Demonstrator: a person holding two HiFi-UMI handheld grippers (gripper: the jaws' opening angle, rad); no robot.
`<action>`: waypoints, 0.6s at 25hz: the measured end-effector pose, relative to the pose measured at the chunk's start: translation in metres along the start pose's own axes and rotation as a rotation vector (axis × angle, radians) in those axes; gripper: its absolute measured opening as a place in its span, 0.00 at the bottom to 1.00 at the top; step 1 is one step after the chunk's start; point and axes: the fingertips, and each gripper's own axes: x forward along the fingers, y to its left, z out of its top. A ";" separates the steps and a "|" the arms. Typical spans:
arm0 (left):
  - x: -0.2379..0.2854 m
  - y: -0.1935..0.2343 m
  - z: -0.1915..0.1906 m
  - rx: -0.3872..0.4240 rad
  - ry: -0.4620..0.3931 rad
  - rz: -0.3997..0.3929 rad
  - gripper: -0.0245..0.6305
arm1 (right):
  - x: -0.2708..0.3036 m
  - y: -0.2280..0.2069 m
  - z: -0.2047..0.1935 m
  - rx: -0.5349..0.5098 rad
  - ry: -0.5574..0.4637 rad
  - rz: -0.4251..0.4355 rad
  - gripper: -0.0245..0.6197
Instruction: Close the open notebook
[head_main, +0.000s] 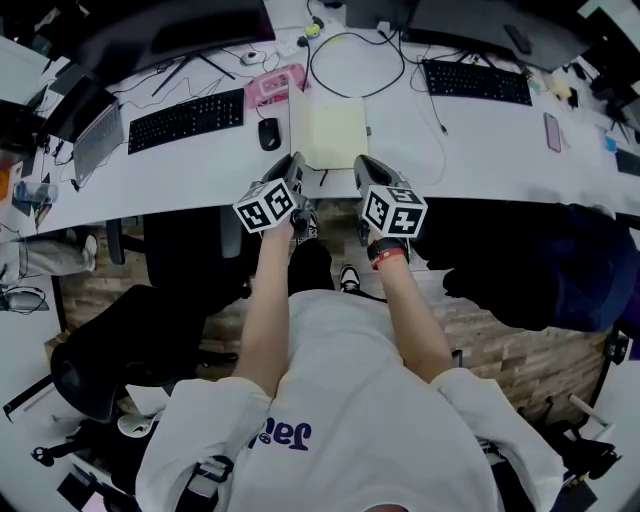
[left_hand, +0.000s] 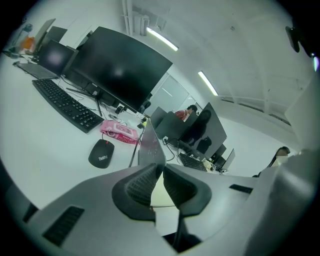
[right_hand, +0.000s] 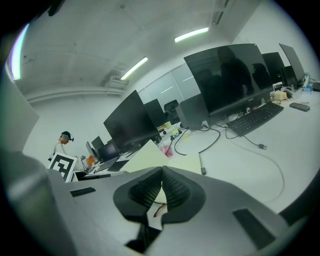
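Notebook (head_main: 335, 130) mid-desk (head_main: 480, 140), left cover tilted up. Left gripper (left_hand: 161, 167) jaws clamped on the cover's near edge; right gripper (right_hand: 161, 172) jaws together, empty. Mouse (head_main: 269, 133), pink pack (head_main: 275, 83) just left; cable (head_main: 357, 62) beyond.
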 end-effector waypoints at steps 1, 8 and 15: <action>0.001 -0.002 -0.001 0.010 0.003 -0.003 0.12 | -0.001 -0.001 0.000 0.001 -0.002 -0.002 0.06; 0.007 -0.016 -0.005 0.066 0.025 -0.010 0.14 | -0.008 -0.006 -0.001 0.014 -0.011 -0.023 0.06; 0.014 -0.027 -0.011 0.106 0.040 -0.015 0.15 | -0.012 -0.016 -0.001 0.030 -0.019 -0.039 0.06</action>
